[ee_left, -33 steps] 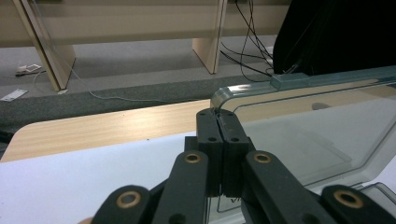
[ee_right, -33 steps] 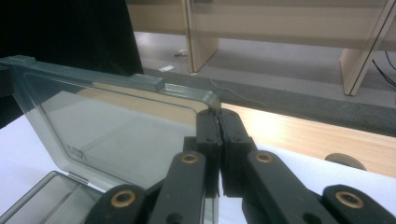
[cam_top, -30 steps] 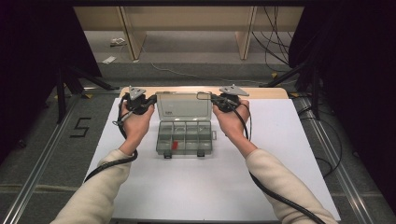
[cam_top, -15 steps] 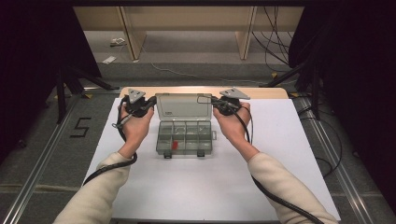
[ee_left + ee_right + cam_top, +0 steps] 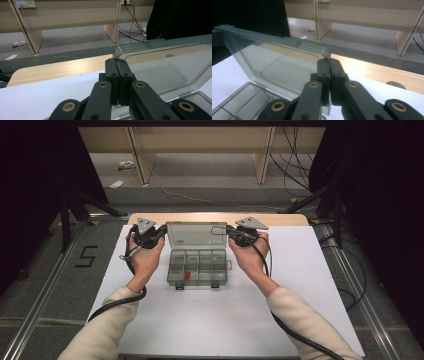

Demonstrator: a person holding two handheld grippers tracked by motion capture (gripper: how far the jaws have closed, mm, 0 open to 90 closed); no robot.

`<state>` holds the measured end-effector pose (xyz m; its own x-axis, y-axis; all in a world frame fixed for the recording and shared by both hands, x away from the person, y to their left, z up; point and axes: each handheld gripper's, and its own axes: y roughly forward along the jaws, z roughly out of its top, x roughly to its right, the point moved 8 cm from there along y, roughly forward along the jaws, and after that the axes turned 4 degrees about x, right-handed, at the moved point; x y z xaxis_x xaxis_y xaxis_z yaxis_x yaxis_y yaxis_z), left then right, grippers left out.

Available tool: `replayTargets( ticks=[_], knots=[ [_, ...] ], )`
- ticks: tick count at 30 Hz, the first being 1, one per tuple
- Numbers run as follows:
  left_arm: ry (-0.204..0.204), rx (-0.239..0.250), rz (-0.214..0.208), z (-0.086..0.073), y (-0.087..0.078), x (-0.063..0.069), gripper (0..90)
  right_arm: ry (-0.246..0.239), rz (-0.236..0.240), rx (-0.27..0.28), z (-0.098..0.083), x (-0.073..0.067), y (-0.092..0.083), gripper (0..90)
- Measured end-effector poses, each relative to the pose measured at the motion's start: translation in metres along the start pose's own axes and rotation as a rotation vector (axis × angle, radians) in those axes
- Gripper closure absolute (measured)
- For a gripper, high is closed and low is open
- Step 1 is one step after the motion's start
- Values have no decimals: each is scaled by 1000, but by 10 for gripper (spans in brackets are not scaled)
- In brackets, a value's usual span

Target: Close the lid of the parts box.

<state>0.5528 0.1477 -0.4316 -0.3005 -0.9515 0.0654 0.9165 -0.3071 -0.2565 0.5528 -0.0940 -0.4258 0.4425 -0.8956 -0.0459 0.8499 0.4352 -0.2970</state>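
A clear grey compartment box [image 5: 197, 267] lies at the middle of the white table top, its lid [image 5: 192, 235] standing raised at the back. One compartment holds a small red piece [image 5: 186, 275]. My left gripper [image 5: 162, 231] is at the lid's left edge and my right gripper [image 5: 225, 231] at its right edge. In the left gripper view the jaws [image 5: 116, 65] are pressed together on the lid's [image 5: 162, 67] side edge near its top corner. The right gripper view has the same grip: jaws [image 5: 330, 65] shut on the edge of the lid [image 5: 279, 65], with the tray [image 5: 242, 100] below.
A white sheet [image 5: 225, 320] covers the table, with a strip of bare wood [image 5: 210, 217] along the far edge. Black cables [image 5: 117, 302] trail from both grippers across the sheet. Beyond the table are grey floor, wooden desk legs [image 5: 140, 155] and loose wires.
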Motion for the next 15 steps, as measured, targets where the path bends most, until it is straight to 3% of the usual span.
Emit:
replayTargets(
  ticks=[15],
  knots=[
    [35, 19, -16, -6, -12, 3, 887, -9, 17, 6, -6, -4, -11, 888]
  ],
)
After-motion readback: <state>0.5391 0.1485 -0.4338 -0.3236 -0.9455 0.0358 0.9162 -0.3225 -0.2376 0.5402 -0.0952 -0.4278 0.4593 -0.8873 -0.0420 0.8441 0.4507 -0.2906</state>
